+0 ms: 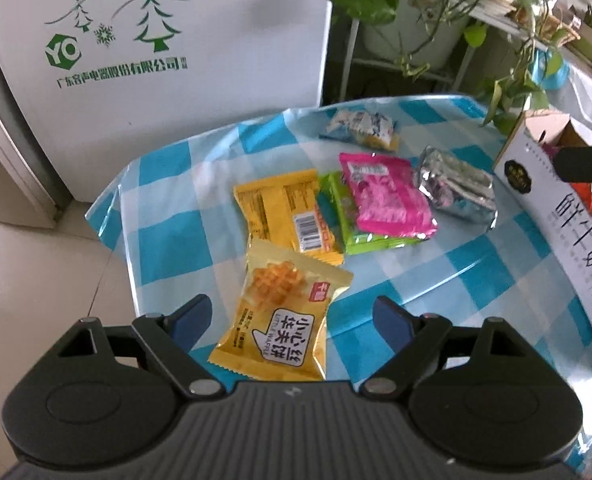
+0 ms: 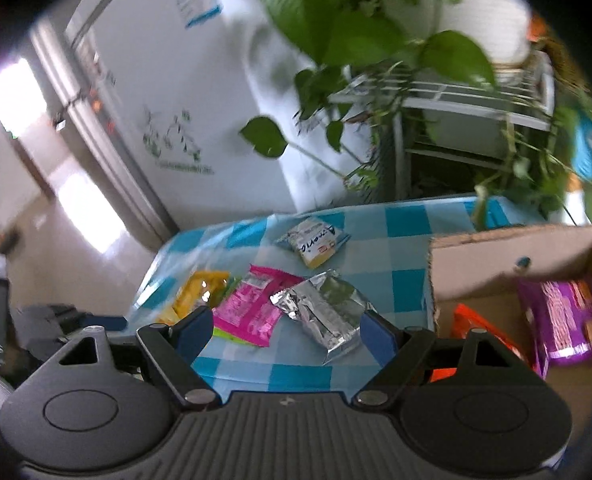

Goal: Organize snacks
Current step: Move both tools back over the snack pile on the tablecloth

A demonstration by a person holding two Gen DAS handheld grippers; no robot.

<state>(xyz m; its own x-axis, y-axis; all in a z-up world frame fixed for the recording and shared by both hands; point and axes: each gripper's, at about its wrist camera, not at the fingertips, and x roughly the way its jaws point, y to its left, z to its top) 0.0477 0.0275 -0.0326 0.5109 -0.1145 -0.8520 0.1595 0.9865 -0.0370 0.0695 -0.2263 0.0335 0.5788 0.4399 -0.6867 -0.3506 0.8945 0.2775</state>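
Several snack packets lie on the blue-checked tablecloth [image 1: 168, 248]. My left gripper [image 1: 292, 320] is open, its jaws on either side of a yellow waffle packet [image 1: 284, 300] without pressing it. Behind that are an orange-yellow packet [image 1: 280, 208], a green packet [image 1: 336, 220] under a pink packet [image 1: 388, 196], a silver packet [image 1: 456, 188] and a blue-white packet [image 1: 360, 126]. My right gripper [image 2: 286, 332] is open just above the silver packet [image 2: 324, 308], beside the pink packet [image 2: 256, 304]. The cardboard box [image 2: 496, 276] at the right holds a purple packet [image 2: 568, 320] and an orange packet [image 2: 476, 328].
A white fridge [image 1: 176, 40] stands behind the table's left side. Trailing green plants [image 1: 516, 80] on a white rack [image 2: 476, 104] hang over the far right corner and the box [image 1: 556, 216]. The table's left edge drops to a tiled floor [image 1: 36, 260].
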